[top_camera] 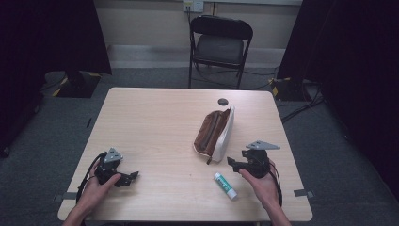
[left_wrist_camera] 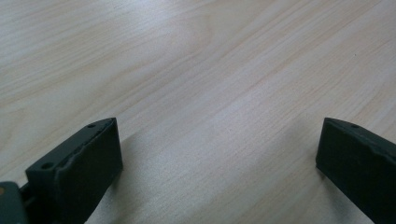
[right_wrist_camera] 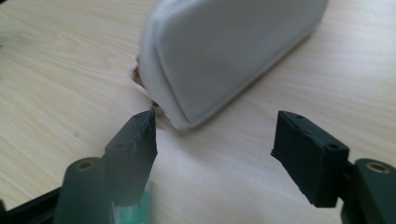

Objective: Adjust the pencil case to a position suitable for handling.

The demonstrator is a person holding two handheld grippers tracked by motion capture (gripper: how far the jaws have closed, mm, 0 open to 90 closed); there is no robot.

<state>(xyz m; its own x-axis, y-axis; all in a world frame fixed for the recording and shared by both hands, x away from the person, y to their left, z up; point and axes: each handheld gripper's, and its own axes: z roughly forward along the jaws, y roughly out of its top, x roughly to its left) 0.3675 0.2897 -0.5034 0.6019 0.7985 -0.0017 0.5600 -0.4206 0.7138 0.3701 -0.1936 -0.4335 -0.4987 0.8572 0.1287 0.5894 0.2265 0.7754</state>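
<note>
Right of centre on the pale wooden table (top_camera: 155, 122), a soft brown-and-white zipped pouch (top_camera: 215, 134) lies with its long axis running away from the person, contents hidden. Just beside its near end, the right gripper (top_camera: 234, 163) gapes empty. The left gripper (top_camera: 133, 176) is also wide, holding nothing. A white glue stick with a green cap (top_camera: 226, 185) lies near, slanted; its label is unreadable.

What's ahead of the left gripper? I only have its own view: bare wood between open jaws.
Observer: Nothing close. The pouch lies across the table, near the right gripper.
Operator: Pouch open or zipped?
Observer: Open along the top, brown lining showing, white outside.
Operator: Right gripper holding anything?
Observer: No. Its jaws stand open, aimed at the pouch's near end, nothing between them.
Operator: Anything else loose?
Observer: A glue stick lies beside the right hand.
</note>
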